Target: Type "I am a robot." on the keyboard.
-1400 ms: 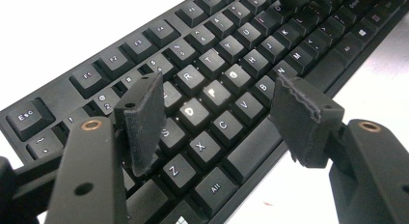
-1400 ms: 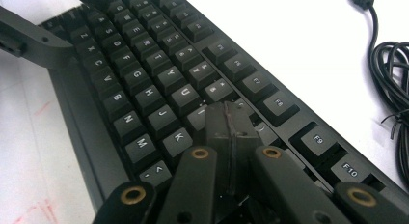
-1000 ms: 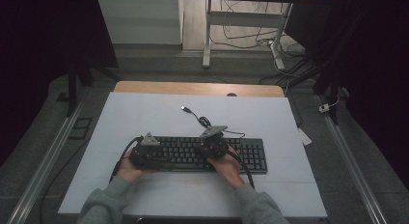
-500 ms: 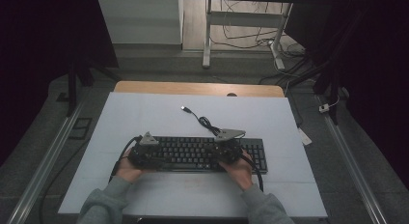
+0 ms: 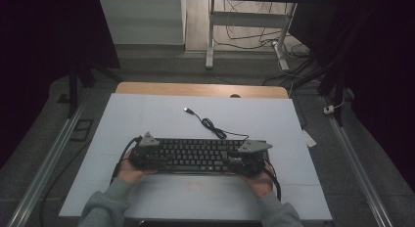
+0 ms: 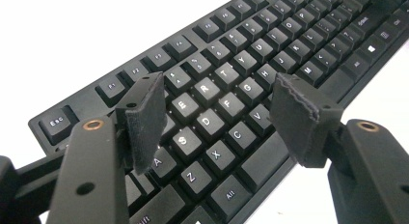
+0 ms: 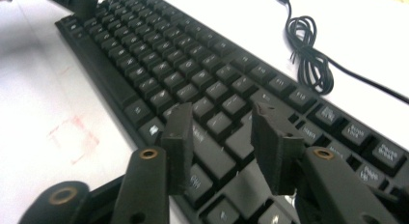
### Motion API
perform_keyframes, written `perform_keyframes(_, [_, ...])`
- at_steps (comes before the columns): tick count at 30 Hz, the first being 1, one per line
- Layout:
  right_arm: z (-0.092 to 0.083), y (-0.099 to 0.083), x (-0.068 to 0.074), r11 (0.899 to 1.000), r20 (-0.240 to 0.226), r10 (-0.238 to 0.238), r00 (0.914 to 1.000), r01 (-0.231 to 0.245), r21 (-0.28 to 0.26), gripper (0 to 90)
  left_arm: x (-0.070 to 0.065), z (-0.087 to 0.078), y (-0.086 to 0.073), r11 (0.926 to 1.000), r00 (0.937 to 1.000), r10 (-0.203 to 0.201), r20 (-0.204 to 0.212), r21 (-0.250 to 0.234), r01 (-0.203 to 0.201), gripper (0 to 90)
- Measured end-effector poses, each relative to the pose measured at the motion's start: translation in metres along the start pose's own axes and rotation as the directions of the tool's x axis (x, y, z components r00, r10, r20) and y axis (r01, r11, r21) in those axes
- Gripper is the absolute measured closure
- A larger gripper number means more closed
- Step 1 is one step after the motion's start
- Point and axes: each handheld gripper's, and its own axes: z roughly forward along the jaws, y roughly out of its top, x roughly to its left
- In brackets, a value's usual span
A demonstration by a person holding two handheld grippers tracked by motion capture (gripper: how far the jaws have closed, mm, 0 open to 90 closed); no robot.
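A black keyboard (image 5: 200, 156) lies flat on the white mat (image 5: 147, 114), its cable (image 5: 210, 124) curling back to a USB plug (image 5: 187, 110). My left gripper (image 5: 151, 156) sits at the keyboard's left end. In the left gripper view its jaws (image 6: 219, 89) stand open above the letter keys (image 6: 231, 55), holding nothing. My right gripper (image 5: 243, 158) is at the keyboard's right end. Its jaws (image 7: 222, 113) have just been opening and hang apart over the right-hand keys (image 7: 159, 55), with nothing gripped. The coiled cable (image 7: 308, 55) lies beyond the keyboard.
A wooden table edge (image 5: 200, 89) runs behind the mat. Metal rails (image 5: 49, 158) flank the table on both sides. Desk legs and loose cables (image 5: 244, 36) sit on the floor behind. A faint red mark (image 7: 72, 137) shows on the mat in front of the keyboard.
My right hand has slid to the right along the keyboard, from near its middle to its right end. The left hand and the keyboard have stayed put.
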Motion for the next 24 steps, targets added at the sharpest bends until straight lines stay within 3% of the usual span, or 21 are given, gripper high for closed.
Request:
perform_keyframes(7, [-0.01, -0.008, 0.003, 1.0, 0.002, -0.008, 1.0, 0.008, -0.014, 56.3, 0.001, 0.001, 0.001, 0.9998, 0.9999, -0.016, 0.005, -0.012, 0.016, 43.0])
perform_keyframes(14, [-0.005, -0.009, 0.002, 1.0, 0.001, -0.023, 0.9997, 0.023, 0.004, 55.4, 0.003, 0.007, 0.002, 0.9999, 1.0, -0.008, 0.003, -0.009, 0.008, 54.0])
perform_keyframes(24, [-0.003, -0.01, -0.002, 1.0, -0.002, -0.021, 0.9998, 0.021, 0.009, 55.4, -0.001, 0.028, 0.013, 0.9992, 0.9991, 0.039, 0.013, -0.004, -0.039, 87.4])
